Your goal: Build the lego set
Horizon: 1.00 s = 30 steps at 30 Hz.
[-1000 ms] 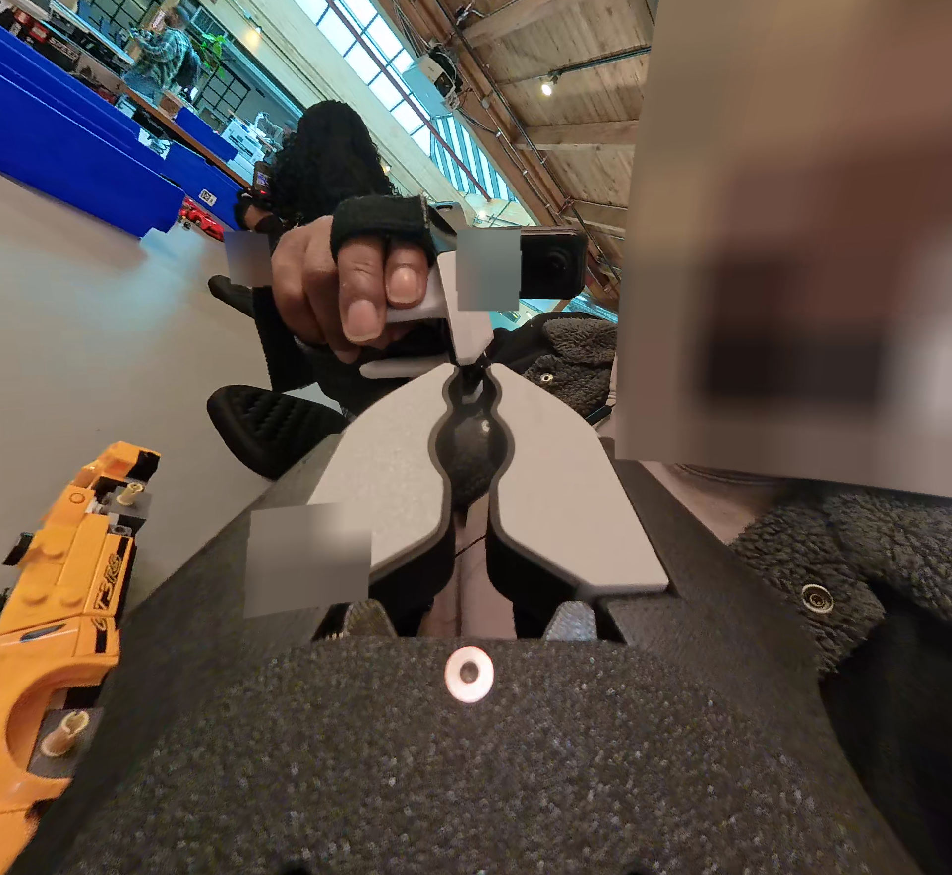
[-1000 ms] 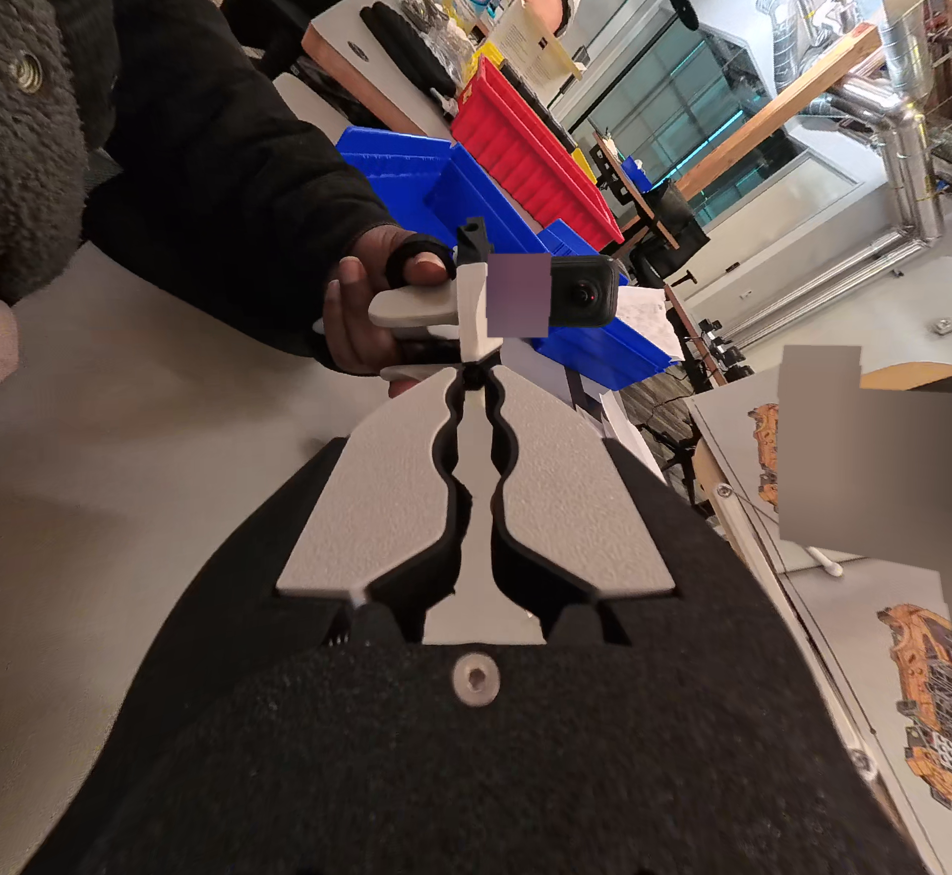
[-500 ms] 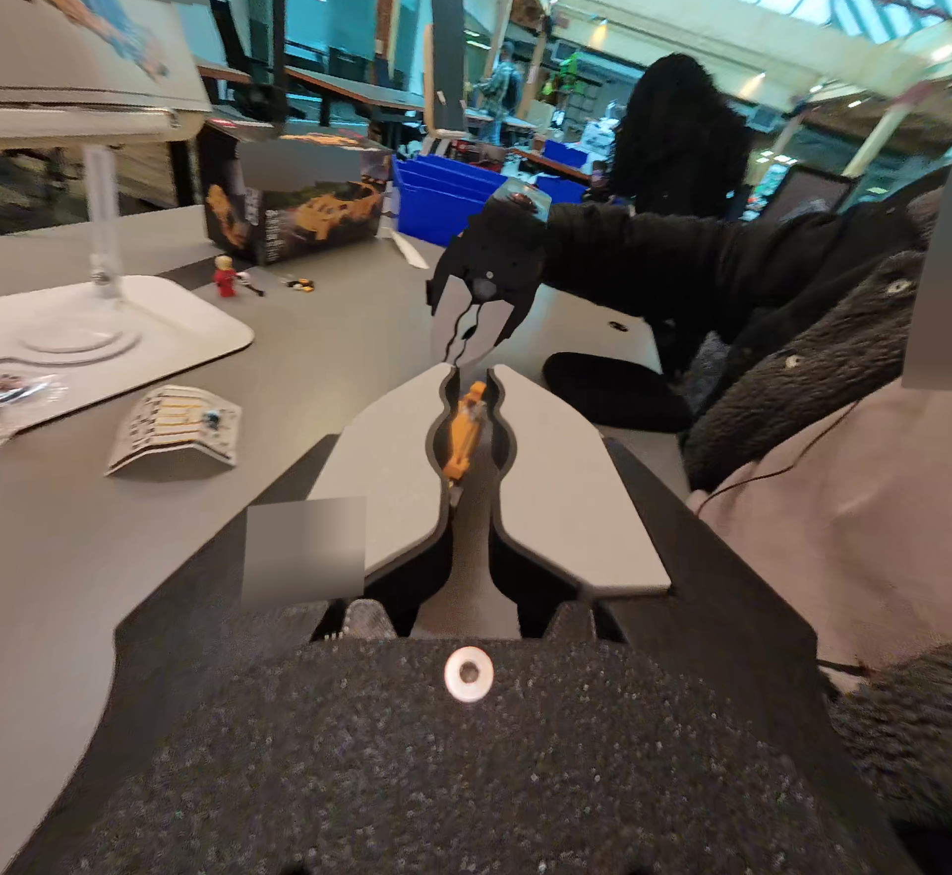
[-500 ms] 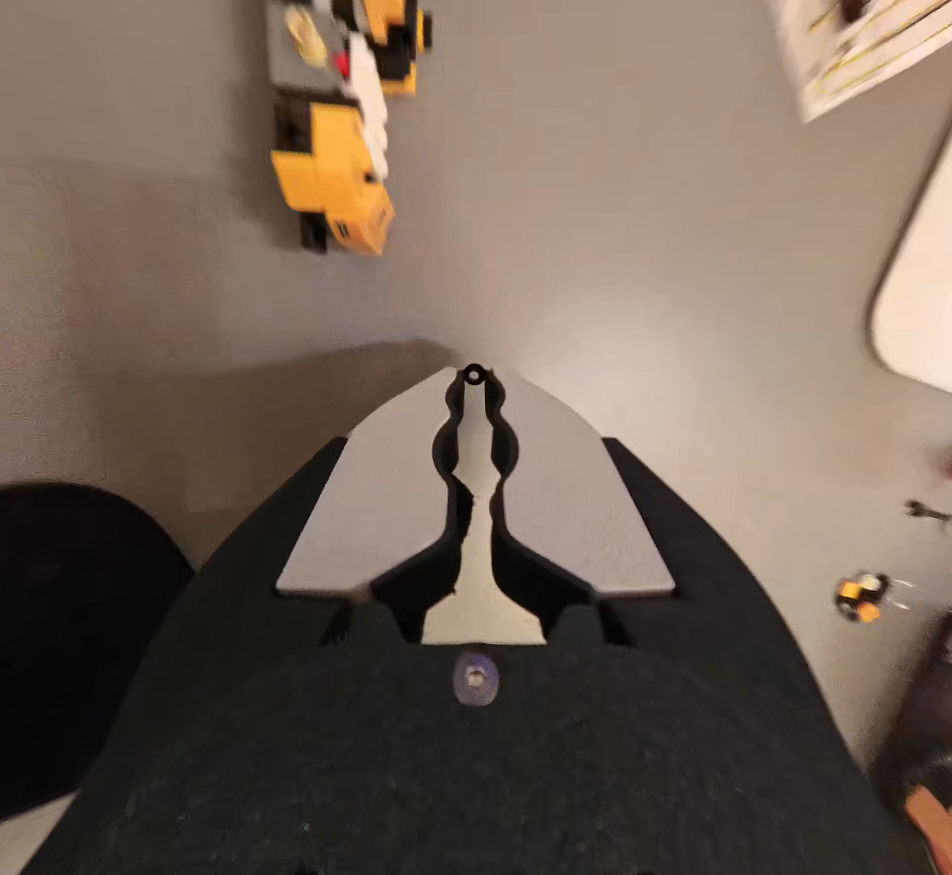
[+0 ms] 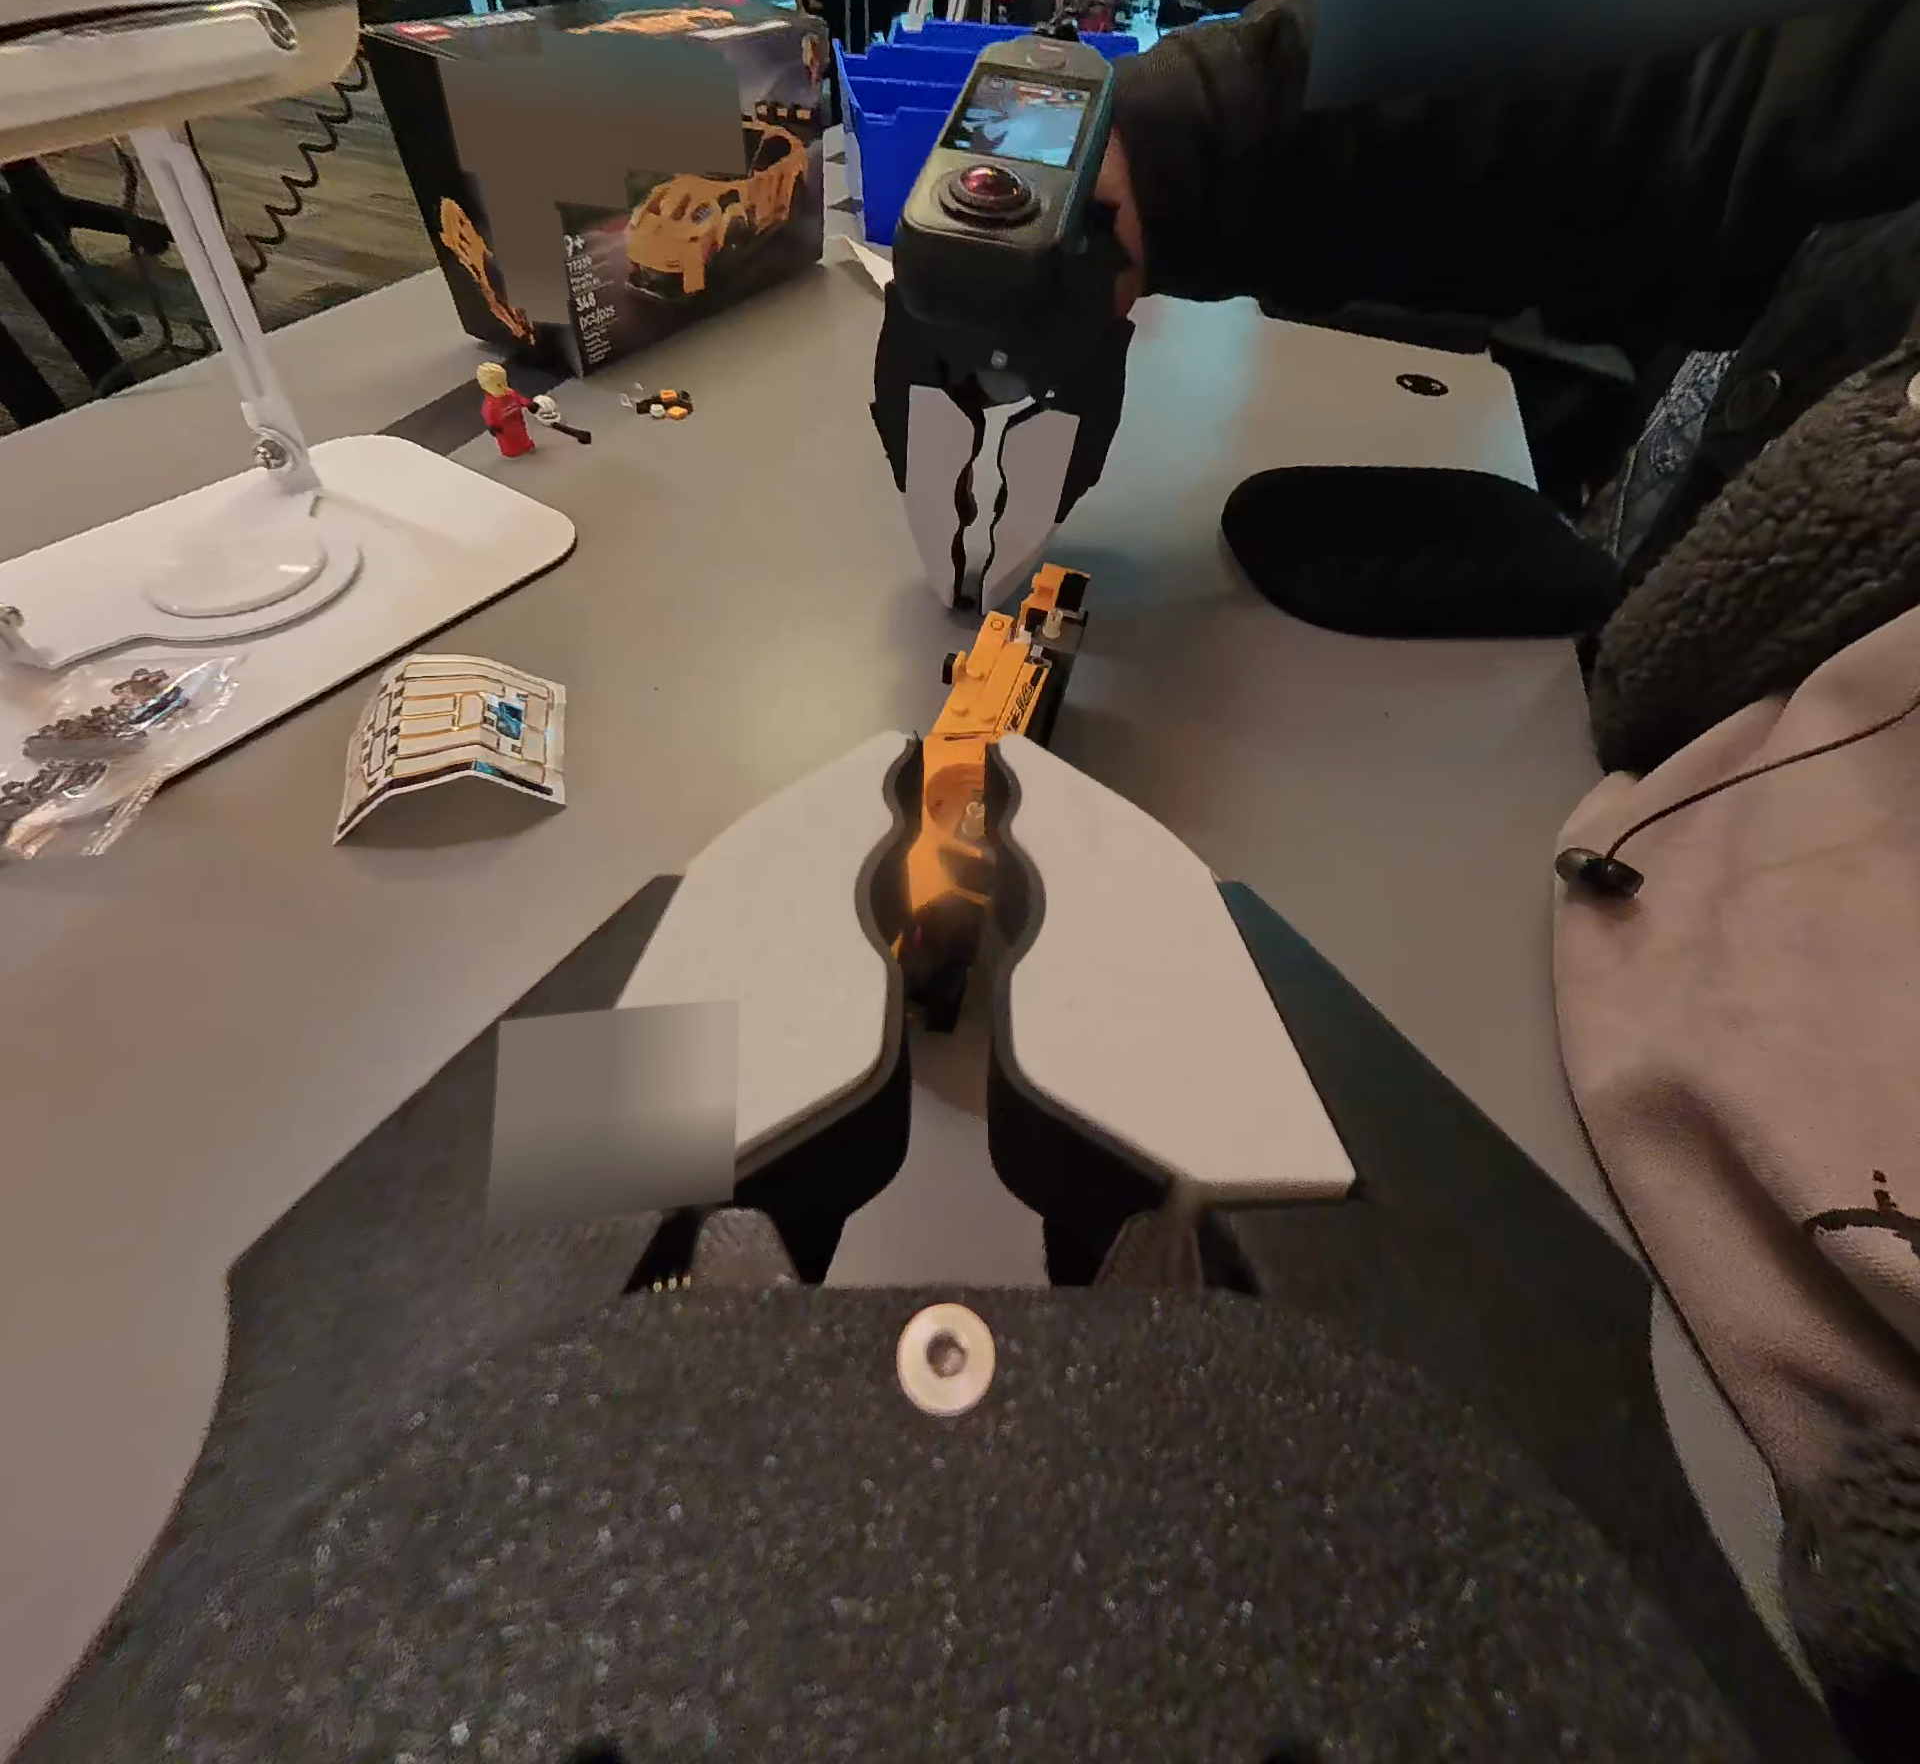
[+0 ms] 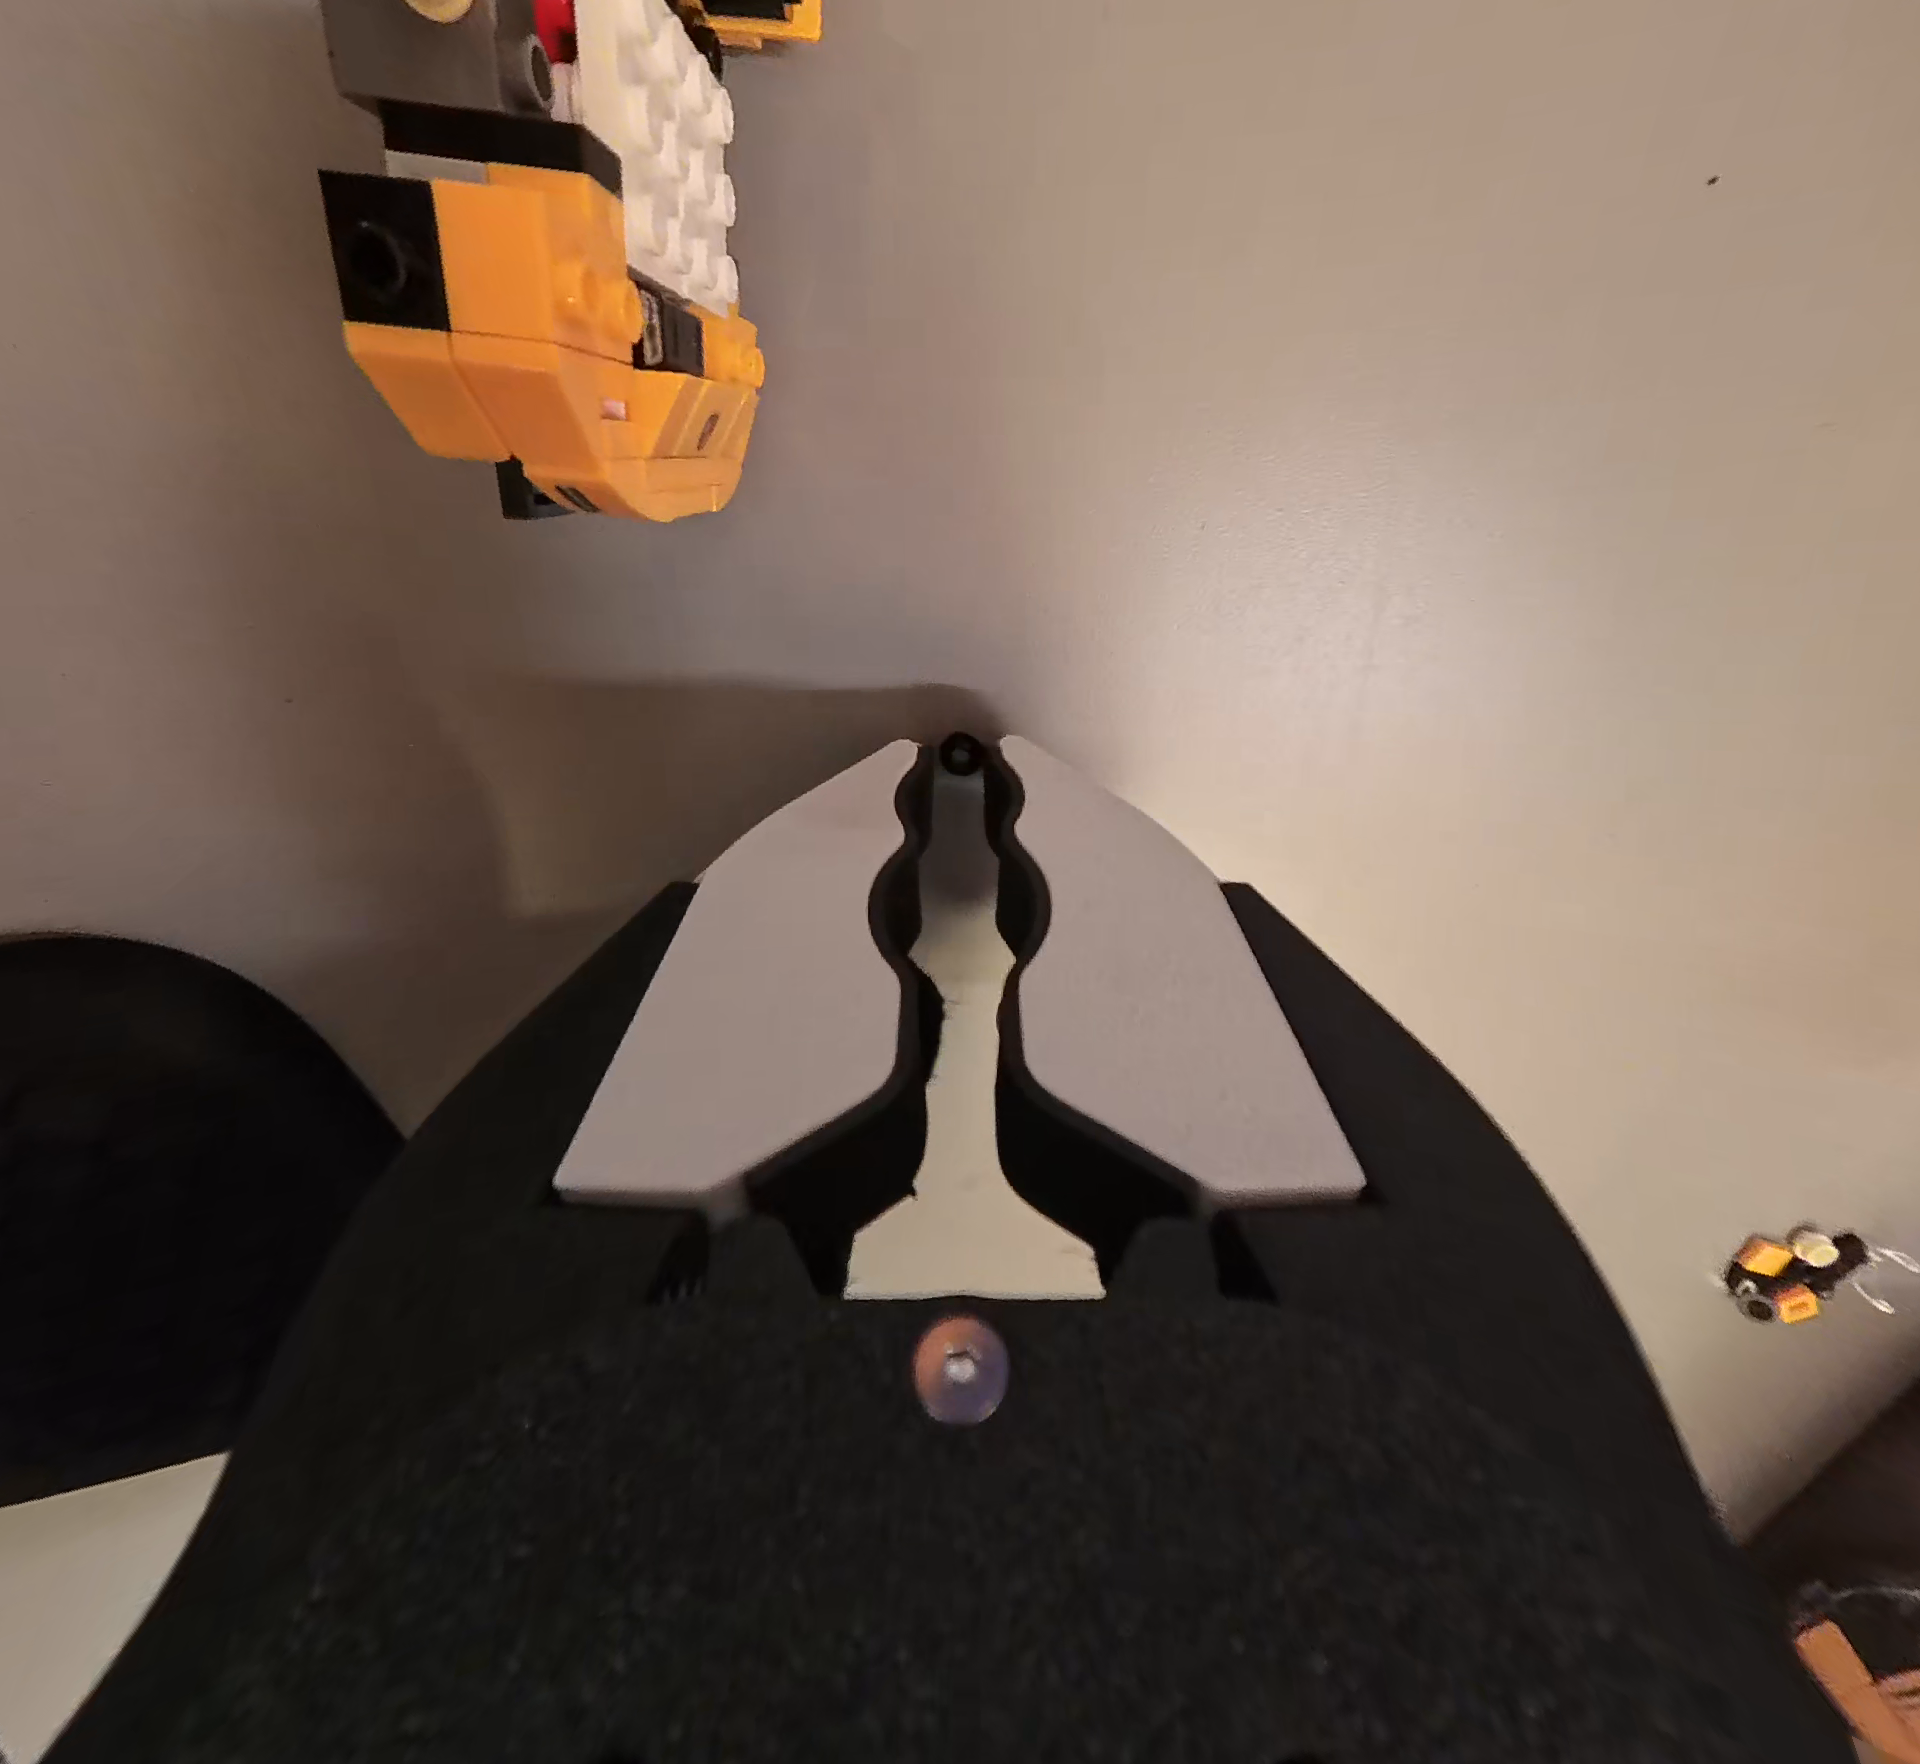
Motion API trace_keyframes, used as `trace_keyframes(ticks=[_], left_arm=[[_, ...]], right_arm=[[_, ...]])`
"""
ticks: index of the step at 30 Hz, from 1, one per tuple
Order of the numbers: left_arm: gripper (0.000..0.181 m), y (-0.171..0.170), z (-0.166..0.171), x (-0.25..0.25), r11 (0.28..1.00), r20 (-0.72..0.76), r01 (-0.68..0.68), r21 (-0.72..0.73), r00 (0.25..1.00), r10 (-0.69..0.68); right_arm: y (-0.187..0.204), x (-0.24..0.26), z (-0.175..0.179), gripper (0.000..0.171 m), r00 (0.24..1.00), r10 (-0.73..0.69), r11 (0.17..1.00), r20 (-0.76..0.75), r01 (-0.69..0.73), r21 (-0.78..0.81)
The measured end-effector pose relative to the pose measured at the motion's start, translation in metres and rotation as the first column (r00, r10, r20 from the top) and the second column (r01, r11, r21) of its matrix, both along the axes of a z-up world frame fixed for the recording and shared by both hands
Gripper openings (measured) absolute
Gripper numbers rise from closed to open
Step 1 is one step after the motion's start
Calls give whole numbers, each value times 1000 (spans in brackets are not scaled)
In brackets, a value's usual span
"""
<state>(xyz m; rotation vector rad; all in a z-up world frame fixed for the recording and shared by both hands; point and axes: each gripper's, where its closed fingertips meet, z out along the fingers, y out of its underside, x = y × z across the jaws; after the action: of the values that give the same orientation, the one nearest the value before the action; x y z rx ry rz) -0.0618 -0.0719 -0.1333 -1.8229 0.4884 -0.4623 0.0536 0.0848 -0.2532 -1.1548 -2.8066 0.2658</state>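
A part-built orange lego car [image 5: 1003, 675] lies on its side on the grey table [image 5: 727, 571], tan axle pins facing up. My left gripper [image 5: 956, 746] is shut, just in front of the car's near end, which shows through the narrow gap between the jaws. I cannot tell if it touches the car. My right gripper [image 5: 971, 597] points down at the table beside the car's far end. In the right wrist view it [image 6: 958, 748] is shut on a small black ring piece [image 6: 958, 756], with the car [image 6: 540, 332] at the upper left.
The lego box [image 5: 623, 187], a red minifigure [image 5: 506, 415] and small loose parts [image 5: 665, 405] stand at the back. A sticker sheet [image 5: 452, 748], a bag of parts [image 5: 83, 758] and a white stand base [image 5: 260, 551] lie left. A black pad [image 5: 1413, 551] lies right. One gripper's finger ends stand about 25 cm off the other's.
Both grippers have swung from facing each other in the air down to the table. My left has closed in on the car's near end. My right has dropped lower beside the car.
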Motion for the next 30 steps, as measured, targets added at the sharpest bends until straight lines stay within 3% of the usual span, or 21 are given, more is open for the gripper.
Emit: trace_keyframes(ticks=[6,9,14,17,22,27,30], left_arm=[[11,-4,8,0,1000,-7,-8,27,1000,8],[11,-8,18,-5,998,8,-33,57,999,33],[11,-17,31,-17,992,3,-86,90,996,86],[12,-30,56,-41,969,-42,-194,154,978,202],[9,-77,108,-111,888,-95,-395,237,900,426],[11,-108,86,-180,847,-290,-531,34,806,517],[10,-123,45,-205,828,-431,-529,-184,801,416]], right_arm=[[2,-2,0,16,999,-35,999,-7,34,-28],[-2,2,1,31,999,-37,996,27,39,-74],[-4,3,1,39,999,-42,995,31,45,-86],[-3,6,4,44,998,-65,992,15,67,-106],[-5,-8,43,43,954,-213,943,-210,144,-300],[4,-21,86,40,793,-412,853,-449,163,-496],[4,-21,100,37,696,-476,829,-537,150,-539]])
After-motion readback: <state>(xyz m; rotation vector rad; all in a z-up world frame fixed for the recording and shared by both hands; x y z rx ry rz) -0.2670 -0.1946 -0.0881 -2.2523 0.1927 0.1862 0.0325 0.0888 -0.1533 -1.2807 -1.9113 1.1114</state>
